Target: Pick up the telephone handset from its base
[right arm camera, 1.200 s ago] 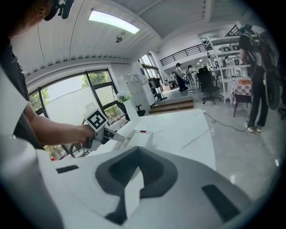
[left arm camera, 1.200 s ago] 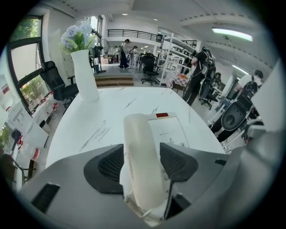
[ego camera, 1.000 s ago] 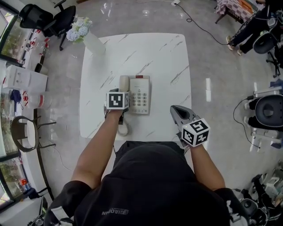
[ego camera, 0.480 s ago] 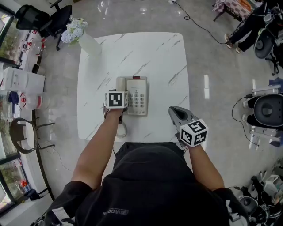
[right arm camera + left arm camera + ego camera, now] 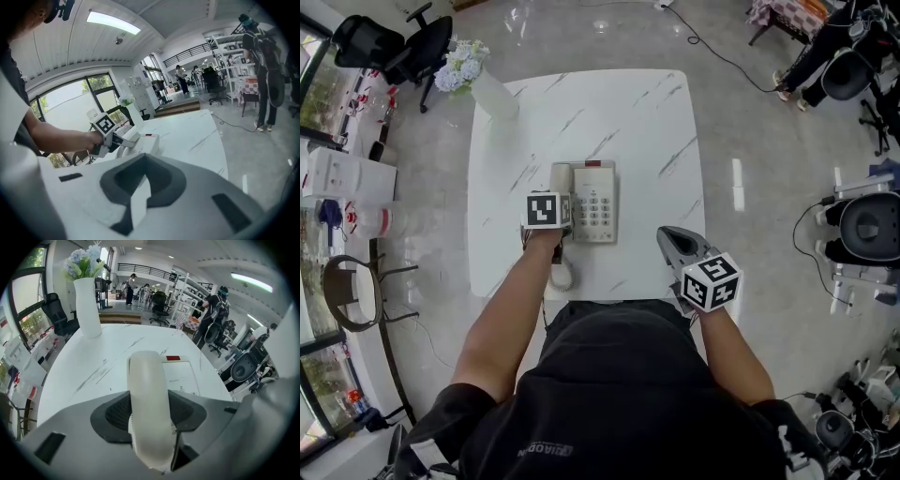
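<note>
Far left: I see a black office chair (image 5: 389, 42) on the floor, well apart from the worktop (image 5: 628, 122).
Vase: a tall white vase (image 5: 494, 94) with pale blue flowers (image 5: 455, 70) stands upright at the worktop's far left corner.
Left claw: my left claw (image 5: 151, 408) points steeply down over the left side of the telephone. Its jaws have just been closing in. The dark pads (image 5: 117, 412) now sit against both sides of the handset, so I read it as clenched on the handset.
Handset: the cream handset (image 5: 562, 176) lies lengthwise in its cradle along the left edge of the telephone base, not yet lifted. Its far end sticks out beyond my claw, towards the vase.
Telephone base: the telephone base (image 5: 595, 202) sits flat near the middle of the worktop. Its keypad is to the right of the handset and there is a small red strip at its far edge.
Cord: a coiled cord (image 5: 562, 275) lies on the worktop just under my left forearm, near the front edge.
Right claw: my right claw (image 5: 667, 236) hovers above the front right part of the worktop, well apart from the telephone. Its tips are together with nothing between them.
Far right: a person in dark clothes (image 5: 262, 70) stands on the floor beyond the worktop.
</note>
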`<action>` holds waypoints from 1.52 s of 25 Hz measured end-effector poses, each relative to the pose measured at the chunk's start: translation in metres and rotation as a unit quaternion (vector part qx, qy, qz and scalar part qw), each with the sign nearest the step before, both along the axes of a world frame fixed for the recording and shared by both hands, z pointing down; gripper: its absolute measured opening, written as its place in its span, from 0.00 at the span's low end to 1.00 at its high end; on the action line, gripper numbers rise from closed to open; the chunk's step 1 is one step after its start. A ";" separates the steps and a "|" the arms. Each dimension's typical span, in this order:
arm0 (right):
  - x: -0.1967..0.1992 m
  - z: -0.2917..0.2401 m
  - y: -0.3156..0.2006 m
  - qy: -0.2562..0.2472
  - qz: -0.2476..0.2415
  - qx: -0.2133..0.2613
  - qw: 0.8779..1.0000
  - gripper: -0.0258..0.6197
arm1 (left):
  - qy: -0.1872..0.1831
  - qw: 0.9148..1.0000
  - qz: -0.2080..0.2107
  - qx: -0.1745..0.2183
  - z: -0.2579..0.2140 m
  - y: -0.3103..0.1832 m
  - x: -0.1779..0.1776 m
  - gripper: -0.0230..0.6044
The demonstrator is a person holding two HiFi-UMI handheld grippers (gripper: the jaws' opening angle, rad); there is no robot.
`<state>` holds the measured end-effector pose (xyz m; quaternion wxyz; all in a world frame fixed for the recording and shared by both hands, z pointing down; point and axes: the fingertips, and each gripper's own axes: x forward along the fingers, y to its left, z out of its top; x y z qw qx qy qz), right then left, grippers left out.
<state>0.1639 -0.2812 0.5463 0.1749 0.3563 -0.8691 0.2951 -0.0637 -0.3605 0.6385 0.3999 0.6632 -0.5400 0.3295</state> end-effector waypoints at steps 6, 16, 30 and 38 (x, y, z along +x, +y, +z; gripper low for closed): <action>-0.003 -0.005 0.009 0.001 0.007 0.008 1.000 0.04 | 0.014 1.000 0.012 0.007 -0.011 0.008 0.003 0.40; -0.025 -0.030 0.017 0.006 0.010 0.038 0.999 0.04 | 0.048 0.997 0.031 0.050 -0.052 0.027 -0.003 0.40; -0.076 -0.076 0.013 0.008 0.030 0.091 0.995 0.04 | 0.108 0.983 0.076 0.131 -0.121 0.063 -0.026 0.40; -0.109 -0.088 0.024 0.002 0.037 0.104 0.994 0.04 | 0.134 0.968 0.113 0.181 -0.160 0.085 -0.041 0.40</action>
